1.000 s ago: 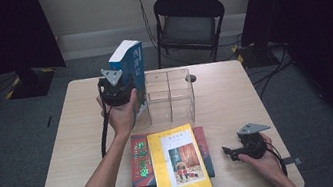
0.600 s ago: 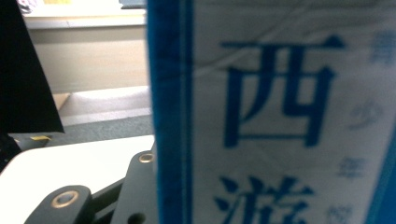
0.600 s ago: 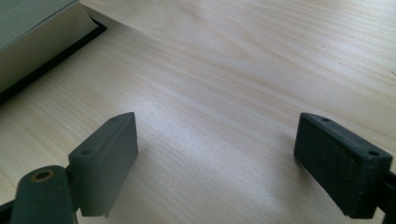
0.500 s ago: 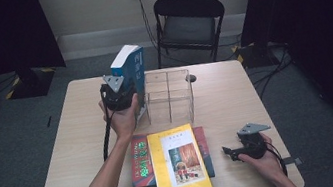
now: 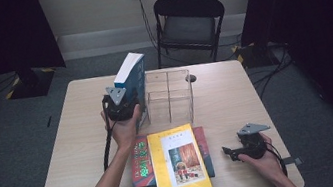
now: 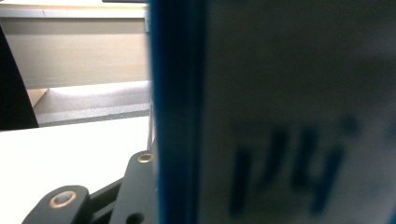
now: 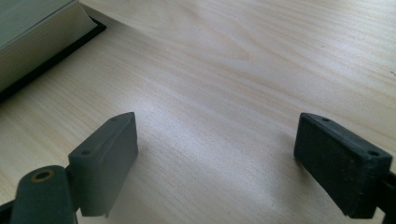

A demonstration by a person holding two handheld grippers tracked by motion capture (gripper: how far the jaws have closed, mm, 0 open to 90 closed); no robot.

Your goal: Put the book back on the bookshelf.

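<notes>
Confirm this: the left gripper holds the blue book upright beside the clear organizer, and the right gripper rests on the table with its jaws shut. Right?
Not quite. The right gripper has its jaws open, with bare table between them, as the right gripper view shows. The rest stands: the left gripper holds the blue book upright beside the clear organizer.

The high view is dim at its edges, with black curtains swallowing the corners while overhead light falls evenly on the pale table (image 5: pixel 236 97). The left gripper view is badly blurred by the close blue book (image 6: pixel 280 116). The right gripper view is sharp and bright, with soft shadows under the jaws.
</notes>
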